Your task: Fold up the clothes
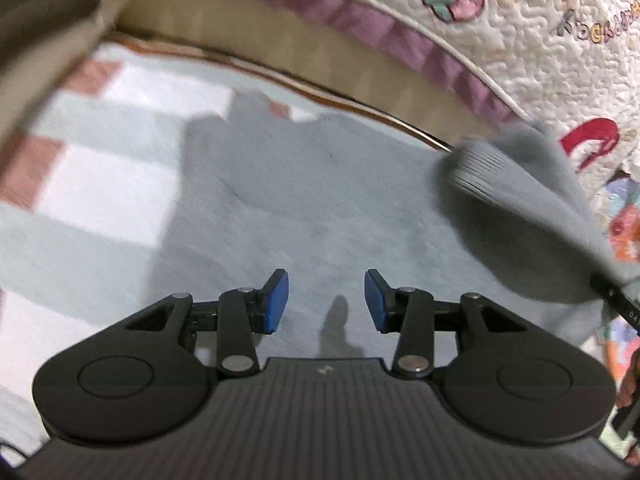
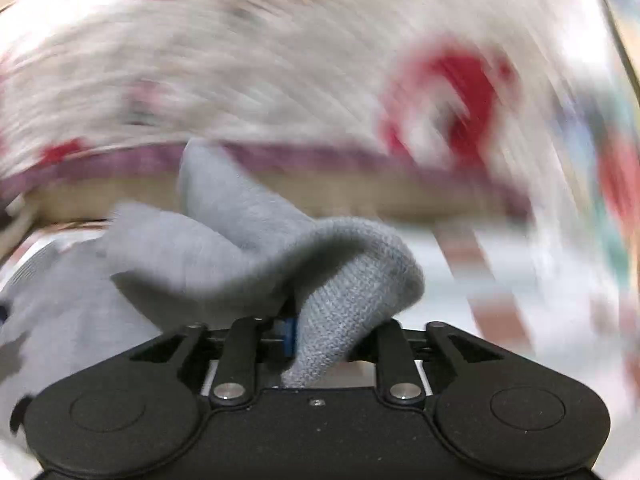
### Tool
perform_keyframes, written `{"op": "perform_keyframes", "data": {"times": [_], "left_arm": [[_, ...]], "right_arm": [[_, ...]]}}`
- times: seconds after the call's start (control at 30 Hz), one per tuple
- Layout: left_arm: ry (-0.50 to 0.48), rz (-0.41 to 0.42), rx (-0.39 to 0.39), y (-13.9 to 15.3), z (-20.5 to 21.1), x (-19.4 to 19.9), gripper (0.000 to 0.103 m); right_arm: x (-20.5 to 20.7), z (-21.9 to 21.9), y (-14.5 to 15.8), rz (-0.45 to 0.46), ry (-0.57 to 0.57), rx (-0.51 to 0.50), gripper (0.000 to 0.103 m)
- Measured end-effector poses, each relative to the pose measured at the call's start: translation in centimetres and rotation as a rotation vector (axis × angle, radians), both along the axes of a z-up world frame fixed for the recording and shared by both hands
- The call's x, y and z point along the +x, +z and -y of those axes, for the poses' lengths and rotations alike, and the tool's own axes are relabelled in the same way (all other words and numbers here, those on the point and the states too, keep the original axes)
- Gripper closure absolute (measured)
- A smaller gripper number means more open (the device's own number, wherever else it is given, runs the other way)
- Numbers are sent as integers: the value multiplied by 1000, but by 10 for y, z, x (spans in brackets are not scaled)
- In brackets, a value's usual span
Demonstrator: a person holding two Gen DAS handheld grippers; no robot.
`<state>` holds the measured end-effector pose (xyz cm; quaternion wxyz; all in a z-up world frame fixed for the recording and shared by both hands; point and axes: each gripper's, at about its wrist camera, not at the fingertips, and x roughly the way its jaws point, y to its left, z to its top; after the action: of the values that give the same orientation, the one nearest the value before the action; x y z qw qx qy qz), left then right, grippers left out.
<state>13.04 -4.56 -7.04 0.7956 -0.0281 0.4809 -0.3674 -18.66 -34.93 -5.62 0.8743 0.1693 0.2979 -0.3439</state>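
Checked bedding in pale blue, white and pink (image 1: 100, 184) carries a grey knit sweater (image 1: 304, 196) in the left wrist view, its body lying flat below a quilted cover printed with strawberries (image 1: 540, 40), while the left tool (image 1: 326, 300) hangs over it with its blue pads well apart and nothing between them, and a ribbed sleeve cuff (image 1: 516, 216) is raised at the right. Seen from the right wrist, the right tool (image 2: 316, 340) is clamped on that cuff, the knit bunched between its fingers and lifted clear of the body. By my judgement the fold is partway: one sleeve is being carried, probably across the body, and nothing yet looks like a finished compact stack.
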Motion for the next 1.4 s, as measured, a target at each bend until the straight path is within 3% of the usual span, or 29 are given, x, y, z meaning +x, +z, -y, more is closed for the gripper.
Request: {"op": "perform_keyframes", "data": {"times": [0.07, 0.13, 0.17, 0.23, 0.3, 0.4, 0.5, 0.57, 0.67, 0.77, 0.83, 0.93, 1.0, 1.13, 1.17, 1.23, 1.27, 1.4], "left_arm": [[33, 49, 51, -2, -5, 6, 60], [66, 75, 95, -8, -11, 13, 60], [81, 70, 101, -11, -14, 16, 60], [106, 55, 99, -18, -22, 24, 60], [110, 53, 94, -23, -25, 28, 60], [83, 75, 81, -25, -23, 31, 60], [77, 77, 57, -27, -26, 37, 60], [70, 54, 25, -28, -29, 39, 62], [44, 51, 10, -27, -29, 37, 75], [28, 70, 21, -27, -29, 35, 75], [28, 54, 4, -29, -31, 37, 75], [18, 21, -21, -33, -36, 41, 67], [-3, -12, -34, -37, -37, 41, 60], [-52, -20, -28, -40, -35, 34, 54], [-61, -15, -28, -39, -35, 33, 54], [-82, 2, -35, -34, -36, 29, 68], [-93, 16, -42, -31, -38, 27, 90], [-142, 26, -71, -28, -40, 23, 90]], "right_arm": [[-17, 26, -29, -1, -115, 193, 74], [-32, 37, -52, 2, -219, 291, 71], [-37, 40, -57, 32, -236, 319, 64], [-47, 47, -66, 92, -268, 373, 61], [-43, 49, -60, 72, -234, 318, 58], [-30, 35, -40, -74, -83, 104, 57], [-31, 24, -26, -238, -25, -73, 57], [-36, 16, -19, -249, 18, -147, 57], [-33, -3, -12, -203, 174, -200, 57], [-8, -23, -17, -205, 365, -217, 57], [17, -31, -27, -259, 453, -255, 56], [56, -42, -43, -342, 586, -313, 55], [73, -41, -53, -382, 625, -341, 40], [96, -22, -64, -418, 682, -361, 38], [93, -9, -62, -379, 645, -299, 41], [89, 17, -58, -299, 569, -170, 87], [86, 31, -56, -259, 530, -107, 90], [77, 84, -47, -97, 370, 146, 90]]}}
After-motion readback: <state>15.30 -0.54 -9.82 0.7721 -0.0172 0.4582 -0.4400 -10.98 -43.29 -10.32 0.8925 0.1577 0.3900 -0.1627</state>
